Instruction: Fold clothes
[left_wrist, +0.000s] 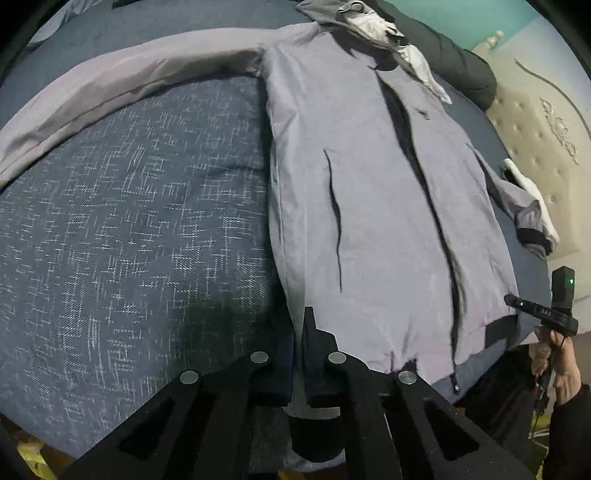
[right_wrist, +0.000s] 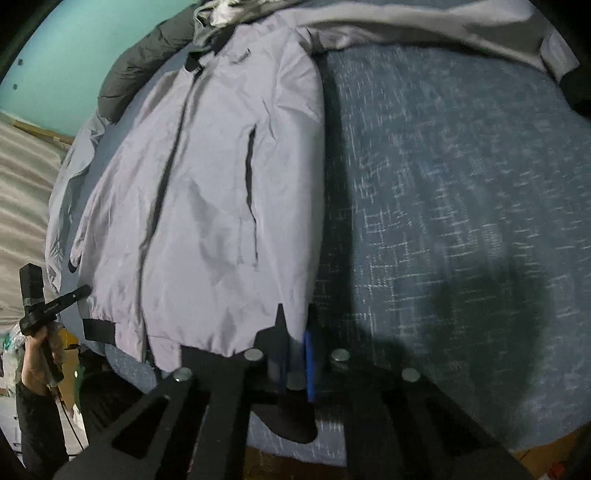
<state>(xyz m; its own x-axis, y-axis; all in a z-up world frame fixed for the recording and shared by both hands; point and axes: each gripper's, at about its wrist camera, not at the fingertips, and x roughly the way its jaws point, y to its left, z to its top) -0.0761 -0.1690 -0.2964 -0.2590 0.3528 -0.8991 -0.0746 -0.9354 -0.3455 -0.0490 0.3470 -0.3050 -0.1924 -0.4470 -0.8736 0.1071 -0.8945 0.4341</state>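
A light grey hooded jacket (left_wrist: 384, 206) lies face up on a dark blue patterned bed cover (left_wrist: 129, 229), zip shut, hood at the far end, one sleeve (left_wrist: 122, 85) stretched out to the left. My left gripper (left_wrist: 299, 354) is shut on the jacket's hem at its bottom left corner. In the right wrist view the same jacket (right_wrist: 199, 199) fills the left half, with its other sleeve (right_wrist: 424, 26) spread out to the right. My right gripper (right_wrist: 295, 350) is shut on the hem at the jacket's bottom right corner. Each view shows the other hand-held gripper (left_wrist: 554, 306) (right_wrist: 37, 306) at the bed's edge.
A dark puffy garment (left_wrist: 458, 62) lies beside the hood at the far end. A tufted beige headboard (left_wrist: 535, 122) stands right of the bed in the left view. The bed's near edge drops off just below both grippers. A teal wall (right_wrist: 92, 48) is behind.
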